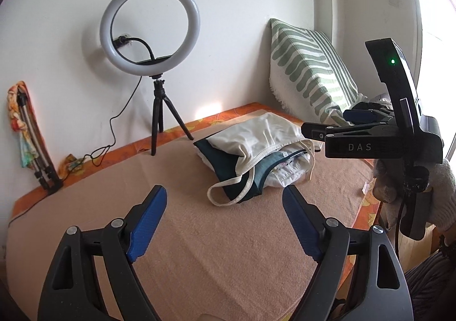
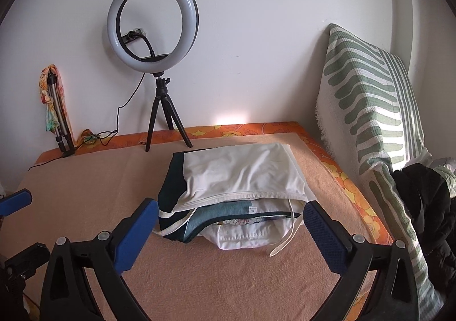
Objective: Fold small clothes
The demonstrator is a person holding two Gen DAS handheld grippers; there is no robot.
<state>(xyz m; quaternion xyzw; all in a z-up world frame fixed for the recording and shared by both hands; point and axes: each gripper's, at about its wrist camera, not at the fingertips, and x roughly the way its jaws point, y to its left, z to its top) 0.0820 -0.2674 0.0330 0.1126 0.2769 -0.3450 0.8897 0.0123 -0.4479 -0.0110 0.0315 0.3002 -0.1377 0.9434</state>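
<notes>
While each gripper gapes empty, folded clothes lie on the peach blanket below a ring light.

text: "DAS" | on: side of right tool | clothes tag: too small to read

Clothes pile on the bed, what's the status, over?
Left gripper open, empty. Right gripper open, empty. Clothes pile stacked on blanket, straps trailing. Nothing blocking.
</notes>
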